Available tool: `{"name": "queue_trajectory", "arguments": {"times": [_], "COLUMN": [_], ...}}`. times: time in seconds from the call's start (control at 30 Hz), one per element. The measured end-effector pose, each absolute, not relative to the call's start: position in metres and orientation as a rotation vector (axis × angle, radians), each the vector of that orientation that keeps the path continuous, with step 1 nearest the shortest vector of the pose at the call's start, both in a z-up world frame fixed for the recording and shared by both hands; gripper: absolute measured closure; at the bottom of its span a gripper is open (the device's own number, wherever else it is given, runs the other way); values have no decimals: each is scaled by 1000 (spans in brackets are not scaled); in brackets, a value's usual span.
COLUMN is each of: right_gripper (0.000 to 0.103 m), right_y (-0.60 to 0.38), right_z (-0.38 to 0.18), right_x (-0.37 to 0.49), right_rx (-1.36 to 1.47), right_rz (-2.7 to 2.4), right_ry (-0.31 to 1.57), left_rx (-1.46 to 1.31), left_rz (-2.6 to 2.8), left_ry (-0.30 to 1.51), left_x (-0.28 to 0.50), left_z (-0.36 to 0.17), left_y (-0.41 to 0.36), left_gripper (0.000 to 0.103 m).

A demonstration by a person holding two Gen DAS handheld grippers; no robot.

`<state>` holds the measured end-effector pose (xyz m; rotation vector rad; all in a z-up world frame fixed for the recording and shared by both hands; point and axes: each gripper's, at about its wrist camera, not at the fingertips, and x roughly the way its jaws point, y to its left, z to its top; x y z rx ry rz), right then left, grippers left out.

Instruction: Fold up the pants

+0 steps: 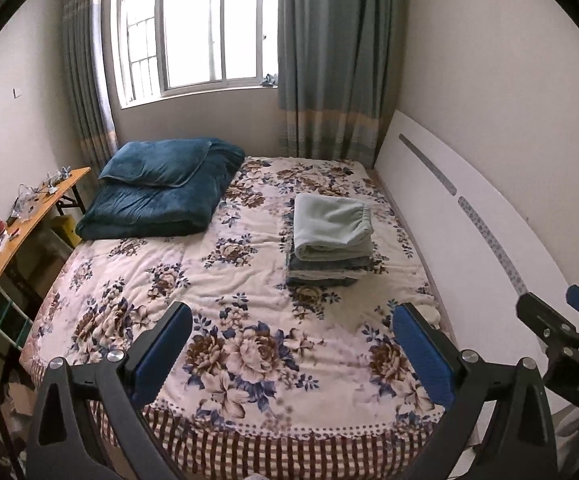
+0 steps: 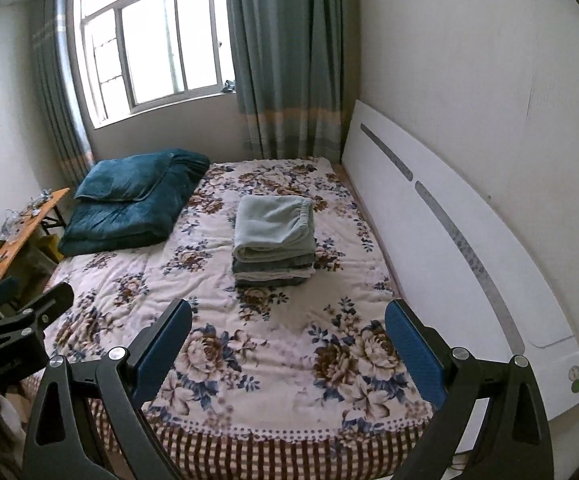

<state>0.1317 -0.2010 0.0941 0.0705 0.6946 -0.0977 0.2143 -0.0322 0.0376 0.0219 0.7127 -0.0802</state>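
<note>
The left tool (image 1: 291,334) stood wide and empty over the bed (image 1: 249,272). The folded pale-green pants (image 1: 331,226) topped a stack right of centre; soft and floppy, probably best lifted at the elastic waistband. The right tool (image 2: 287,328) gaped empty too.

Black angular tongs (image 1: 291,344) — blue ribbed pads (image 1: 419,354), silver screws (image 1: 115,356) at the joints.

Your pale green pants (image 1: 331,226) look like soft, matt fleece, folded on a plush floral bedspread (image 1: 225,280). The teal blanket (image 1: 161,192) has a velvety sheen. Both grippers (image 1: 291,344) (image 2: 287,340) show matt black frames, textured blue pads (image 1: 421,352) and shiny metal screws.
</note>
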Motion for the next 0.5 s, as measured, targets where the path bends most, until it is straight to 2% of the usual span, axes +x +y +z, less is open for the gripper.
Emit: {"name": "queue_trajectory", "arguments": {"times": [0.27,0.5], "right_gripper": [4,4], "right_y": [-213,-226], "right_z": [95,110], "right_x": [119,146], "right_rx": [43,28], "right_rz": [-62,-44], "right_ry": [737,771], "left_rx": [15,24], "left_rz": [-45,19], "left_ry": [707,736], "left_x": [196,206], "left_z": [41,52], "left_y": [-47,-58], "left_gripper": [1,1]}}
